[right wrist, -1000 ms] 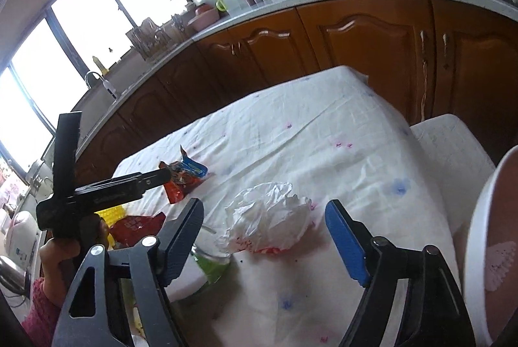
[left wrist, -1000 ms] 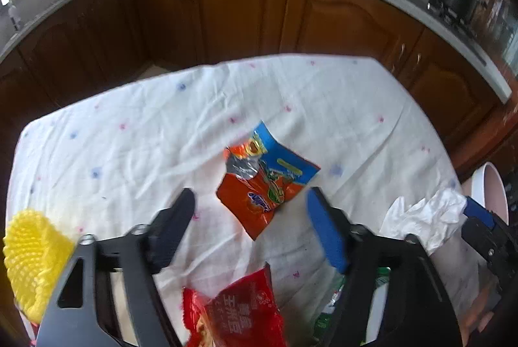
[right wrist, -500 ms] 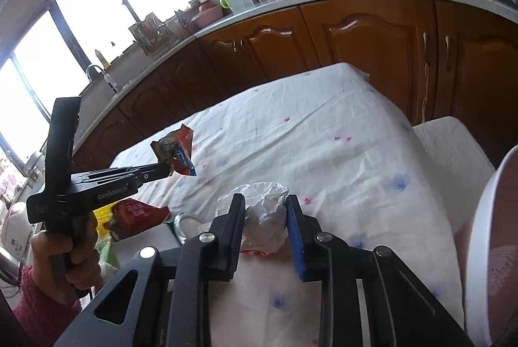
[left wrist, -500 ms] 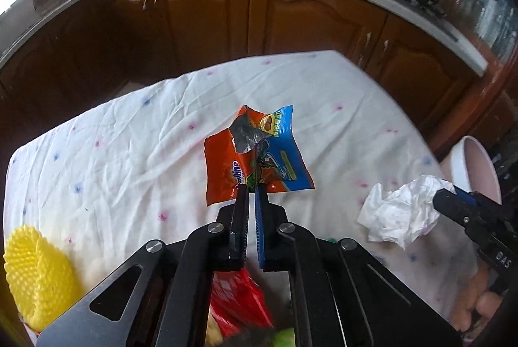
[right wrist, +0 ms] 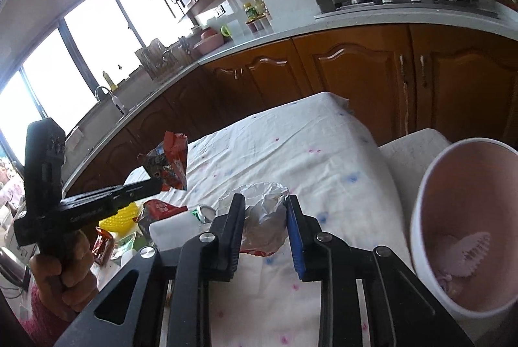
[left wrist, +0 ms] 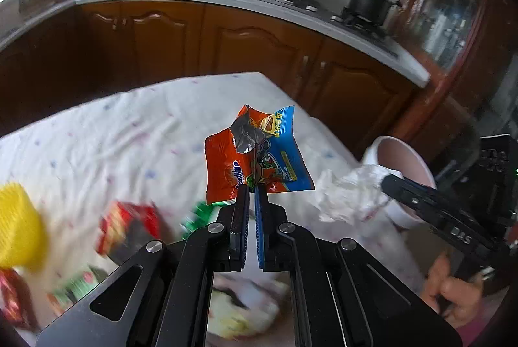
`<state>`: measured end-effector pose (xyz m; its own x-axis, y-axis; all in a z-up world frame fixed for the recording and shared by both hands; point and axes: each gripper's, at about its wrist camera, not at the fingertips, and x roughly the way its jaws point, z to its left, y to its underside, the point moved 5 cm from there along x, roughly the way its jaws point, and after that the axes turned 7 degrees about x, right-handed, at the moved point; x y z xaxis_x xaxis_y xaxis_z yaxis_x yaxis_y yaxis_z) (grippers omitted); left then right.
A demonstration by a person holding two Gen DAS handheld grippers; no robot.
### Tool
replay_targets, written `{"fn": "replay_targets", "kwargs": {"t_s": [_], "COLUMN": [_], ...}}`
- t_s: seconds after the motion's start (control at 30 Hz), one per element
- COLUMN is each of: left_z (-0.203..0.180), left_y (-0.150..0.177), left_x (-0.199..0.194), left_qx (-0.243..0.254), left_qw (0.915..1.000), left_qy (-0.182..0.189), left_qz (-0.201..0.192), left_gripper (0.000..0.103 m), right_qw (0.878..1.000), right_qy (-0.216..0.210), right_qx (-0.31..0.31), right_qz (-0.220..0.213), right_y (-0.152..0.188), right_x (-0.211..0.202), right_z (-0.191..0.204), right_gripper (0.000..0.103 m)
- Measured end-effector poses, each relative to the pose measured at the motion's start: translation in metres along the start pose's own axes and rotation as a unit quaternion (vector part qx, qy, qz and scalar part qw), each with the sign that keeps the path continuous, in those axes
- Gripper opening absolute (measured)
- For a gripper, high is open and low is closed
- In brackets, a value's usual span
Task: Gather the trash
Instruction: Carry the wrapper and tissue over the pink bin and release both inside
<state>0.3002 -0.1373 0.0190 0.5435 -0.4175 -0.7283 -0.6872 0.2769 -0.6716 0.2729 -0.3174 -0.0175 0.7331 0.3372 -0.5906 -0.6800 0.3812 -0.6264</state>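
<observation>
Left gripper (left wrist: 249,190): you pinch the snack wrapper (left wrist: 255,157) by its lower edge, lifted clear of the table (left wrist: 136,133).
Right gripper (right wrist: 264,211): clamped around the crumpled tissue (right wrist: 265,224), just above the cloth.
Bin (right wrist: 466,217): at your right's 3 o'clock, mouth open, probably the drop point.
Remaining: red packet (left wrist: 129,224) at left's 8 o'clock.

Your orange-and-blue snack wrapper (left wrist: 255,157): torn open at top, silver lining showing, pinched by bottom edge, held upright above bench (left wrist: 106,133). Your crumpled white tissue wad (right wrist: 267,225): reddish marks on underside, squeezed from both sides. Pink bin (right wrist: 469,217): open, upright, beside bench edge, pale scrap inside.
</observation>
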Motion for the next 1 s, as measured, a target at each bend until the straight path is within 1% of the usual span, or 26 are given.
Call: {"fn": "replay_targets", "kwargs": {"t_s": [0.23,0.43,0.63,1.0], "left_z": [-0.027,-0.045,-0.067,-0.11], "left_y": [0.021,0.03,0.036,0.036], "left_x": [-0.014,-0.019,-0.018,-0.01], "left_qx": [-0.002,-0.004,0.004,0.029], "left_qw": [0.9998,0.9993,0.9985,0.9964], "left_qy": [0.02,0.038,0.055,0.079], "left_qz": [-0.004,0.0,0.005,0.012], "left_gripper": [0.003,0.003,0.003,0.003], "right_qw": [1.0,0.999,0.998,0.994], "right_qy": [0.005,0.012,0.024,0.059], "right_qx": [0.008,0.014,0.028,0.057], "right_qz": [-0.011,-0.027,-0.044,-0.074], "right_y": [0.01,0.013,0.018,0.019], "right_x": [-0.029,-0.055,-0.08,-0.119], "right_z": [-0.013,-0.026,-0.047,-0.087], "right_gripper": [0.026,0.026,0.026,0.026]}}
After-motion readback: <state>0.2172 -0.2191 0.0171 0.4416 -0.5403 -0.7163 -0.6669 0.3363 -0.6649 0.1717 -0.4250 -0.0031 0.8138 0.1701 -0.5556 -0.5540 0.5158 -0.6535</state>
